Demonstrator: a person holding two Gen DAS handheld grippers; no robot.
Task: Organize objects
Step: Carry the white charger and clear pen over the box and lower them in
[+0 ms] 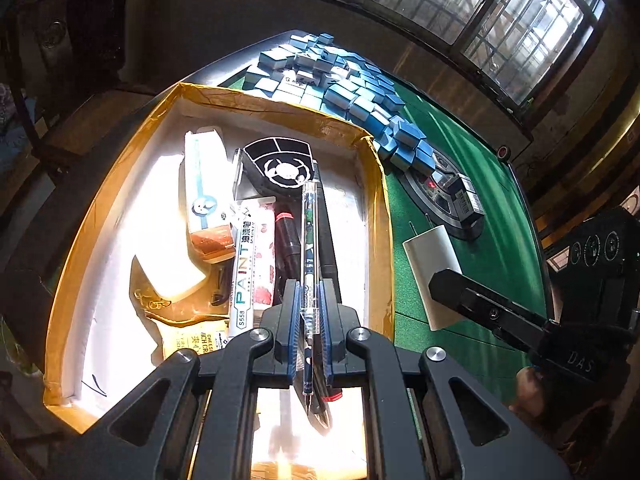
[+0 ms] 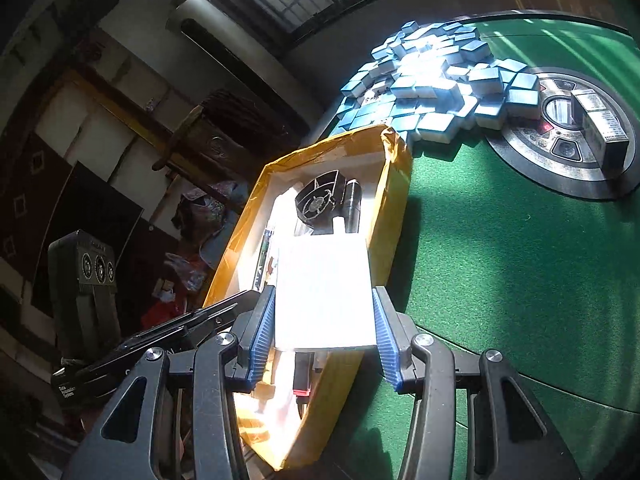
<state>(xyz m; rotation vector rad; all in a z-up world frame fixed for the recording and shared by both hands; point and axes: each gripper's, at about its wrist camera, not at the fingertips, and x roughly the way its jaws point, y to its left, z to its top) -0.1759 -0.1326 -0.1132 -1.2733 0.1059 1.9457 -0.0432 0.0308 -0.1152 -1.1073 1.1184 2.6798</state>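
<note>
Right now the left hand-held gripper (image 1: 308, 322) is clamped on a slim clear-barrelled pen with a patterned insert (image 1: 309, 240), its blue-ribbed pads pressed against the barrel from both sides. The pen runs lengthwise between the jaws, with its tip toward the camera, and hangs above the open cardboard box with yellow-taped rim and white inside (image 1: 120, 184).

Inside that box lie a white and orange carton with a small round logo (image 1: 206, 196), a long white paint-marker pack printed "PAINT" (image 1: 245, 268), a black fan-shaped gadget with white grille lines (image 1: 280, 162), a dark marker with a red band (image 1: 287, 236) and a yellow snack packet (image 1: 192, 338) near the closer end.

The right hand-held gripper (image 2: 324, 332) grips a white rectangular charger block (image 2: 326, 288), its blue ribbed pads set against the block's two sides; the block is washed out by sunlight. In the right wrist view it sits over the near end of the box, at its right-hand wall. In the left wrist view, two metal prongs stick out of its far end.

The box rests on the green felt surface (image 2: 500, 260), at its edge. Beyond it sits a heap of blue-backed white mahjong tiles (image 2: 424, 84), touching the box's far corner. A round grey centre console (image 2: 560, 148) in the felt carries a small dark printed box (image 2: 604, 128).
</note>
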